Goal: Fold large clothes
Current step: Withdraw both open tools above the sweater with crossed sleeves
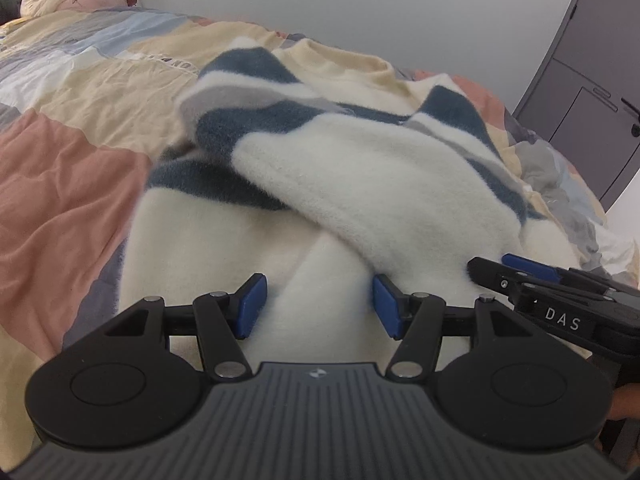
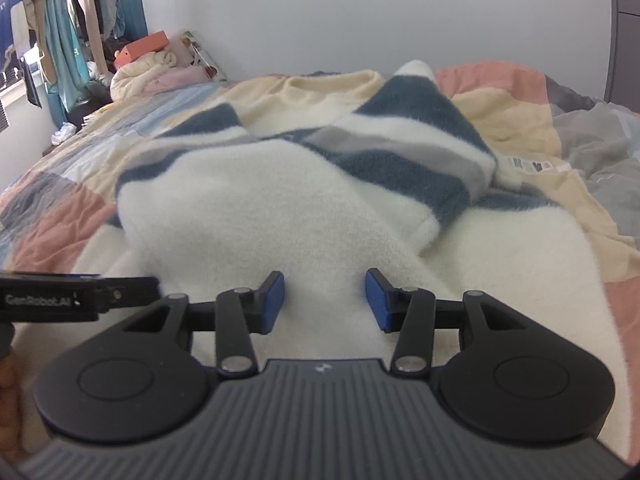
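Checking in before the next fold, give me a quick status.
Left gripper open, right gripper open, both over the hem. Sweater on the bed, sleeves crossed over the body. Nothing in the way.

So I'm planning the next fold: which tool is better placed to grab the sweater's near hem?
Probably either: the left tool and right tool are both open above the sweater near its hem, side by side.
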### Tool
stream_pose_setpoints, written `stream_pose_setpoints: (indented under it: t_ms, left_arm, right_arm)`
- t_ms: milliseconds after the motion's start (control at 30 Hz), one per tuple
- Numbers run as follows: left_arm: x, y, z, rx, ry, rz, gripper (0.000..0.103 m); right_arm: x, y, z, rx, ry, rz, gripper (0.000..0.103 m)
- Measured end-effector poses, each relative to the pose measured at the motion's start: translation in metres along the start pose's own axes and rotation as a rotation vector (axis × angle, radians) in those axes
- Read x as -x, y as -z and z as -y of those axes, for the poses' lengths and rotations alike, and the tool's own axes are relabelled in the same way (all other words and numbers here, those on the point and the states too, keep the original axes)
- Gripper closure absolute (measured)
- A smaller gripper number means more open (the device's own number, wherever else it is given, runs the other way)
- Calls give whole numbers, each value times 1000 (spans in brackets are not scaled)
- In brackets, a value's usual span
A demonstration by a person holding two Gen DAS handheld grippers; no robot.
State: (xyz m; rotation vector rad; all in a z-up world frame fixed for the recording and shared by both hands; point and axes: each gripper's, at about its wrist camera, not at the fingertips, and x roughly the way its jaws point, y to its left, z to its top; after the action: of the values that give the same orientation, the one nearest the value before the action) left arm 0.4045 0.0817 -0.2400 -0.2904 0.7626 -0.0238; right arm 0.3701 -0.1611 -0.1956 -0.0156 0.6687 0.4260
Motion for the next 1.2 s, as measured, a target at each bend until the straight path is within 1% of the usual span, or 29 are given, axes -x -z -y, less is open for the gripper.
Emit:
stream_pose_setpoints:
  t_ms: [133,200,233,267,333,433,533,633,667,700,767,867,1033,1100,1133,1200]
  left_arm:
    - [9,-2,-13,93,40,8,39]
    - [17,-2,-17,117,41,23,39]
    - [22,-3,-16,115,35,33,39]
    - [27,-2,-16,109,29,45,39]
    - [35,-2,-12,92,6,59,39]
    - [49,0,-6,80,-1,80,39]
    - [65,2,-2,74,13,98,39]
    - [84,7,2,43,-3,124,39]
    - [90,9,3,27,-21,139,39]
    - [97,11,3,11,-53,161,39]
    - [106,13,1,-1,-94,185,39]
    - [117,17,-11,48,-93,184,39]
    - [113,23,-26,132,-82,142,39]
    - [109,23,-27,154,-67,130,39]
    - [108,23,-25,157,-61,126,39]
    - [105,23,-20,142,-67,124,39]
  right_arm:
    - [9,0,4,-59,-6,11,56]
    - [16,-1,2,-67,0,7,54]
    - [20,-1,2,-71,4,11,45]
    - [25,-1,1,-77,11,19,31]
    - [36,-1,1,-80,11,41,17]
    - [48,-4,-1,-66,3,38,16]
    - [65,-6,-3,-74,9,15,16]
    - [91,-8,-8,-77,-64,12,16]
    - [101,-10,-11,-76,-65,9,16]
    - [110,-11,-15,-68,-49,9,16]
    - [128,-10,-21,-60,-12,14,16]
    - [147,-8,-28,-40,-18,-36,16]
    - [174,-20,-23,-115,-40,-96,16]
    - [182,-27,-25,-100,14,-113,16]
    - [186,-31,-29,-68,54,-111,16]
    - [192,-38,-34,-20,94,-100,16]
